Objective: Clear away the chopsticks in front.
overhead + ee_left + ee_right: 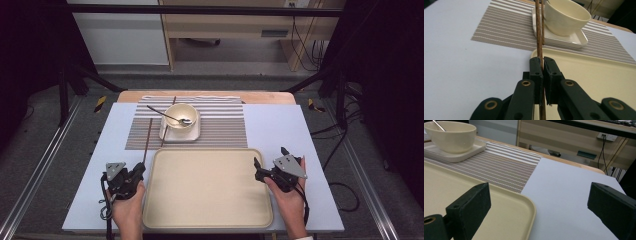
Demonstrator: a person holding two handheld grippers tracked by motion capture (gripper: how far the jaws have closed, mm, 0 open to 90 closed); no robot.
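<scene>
My left gripper rests at the tray's left edge, shut on the near end of a brown chopstick that runs forward onto the striped placemat. In the left gripper view the chopstick passes between the closed jaws of that gripper. A second chopstick lies against the left side of the square plate. A cream bowl with a metal spoon in it stands on that plate. My right gripper hovers open over the tray's right edge, jaws wide apart with nothing between them.
A large cream tray takes up the near middle of the pale blue table cover. The bowl and plate sit just beyond the tray's far left corner. Past the table's wooden far edge there is floor and furniture.
</scene>
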